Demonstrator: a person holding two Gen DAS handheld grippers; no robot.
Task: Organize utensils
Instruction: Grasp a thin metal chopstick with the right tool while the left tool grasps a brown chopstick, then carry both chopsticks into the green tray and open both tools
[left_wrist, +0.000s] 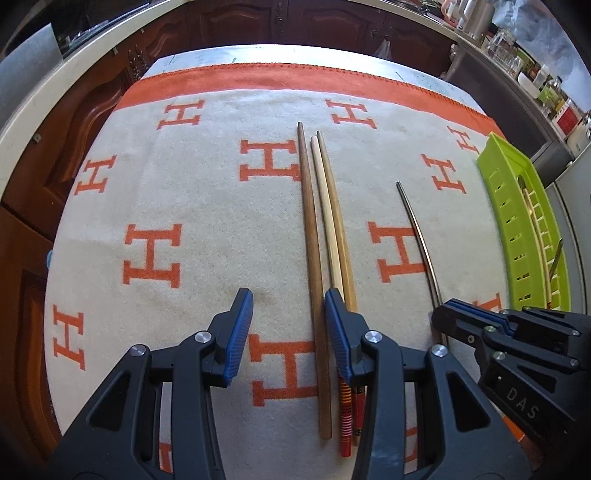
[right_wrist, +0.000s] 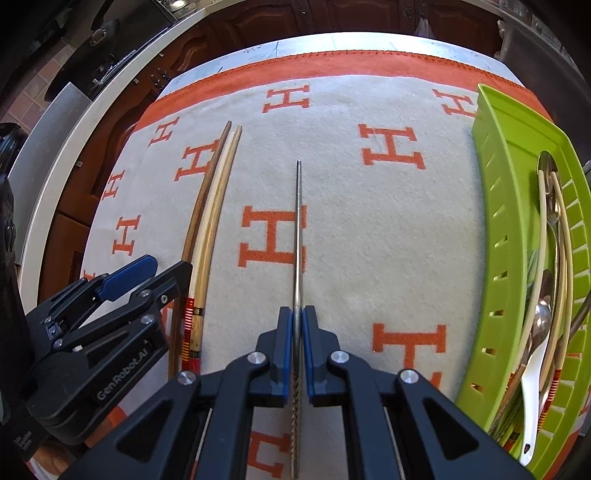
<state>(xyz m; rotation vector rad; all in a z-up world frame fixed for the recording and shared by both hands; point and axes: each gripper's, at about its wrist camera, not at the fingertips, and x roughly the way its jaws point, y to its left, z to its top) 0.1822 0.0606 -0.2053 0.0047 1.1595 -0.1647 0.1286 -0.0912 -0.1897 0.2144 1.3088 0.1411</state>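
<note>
From the left wrist camera I am looking down on a fuzzy cream blanket with orange H letters covering the table. My left gripper is hanging with its ribbed blue pads spread, and a long dark brown wooden chopstick is lying between them, untouched. Two pale tapered wooden chopsticks with red striped ends are lying just beside it, under the right pad. Farther right, my right gripper is pinching a thin metal chopstick.

From the right wrist camera I am seeing the right gripper pressing both pads on the slim steel chopstick, whose rear part looks twisted. A slotted lime-green plastic tray is holding spoons and pale chopsticks at the right.
</note>
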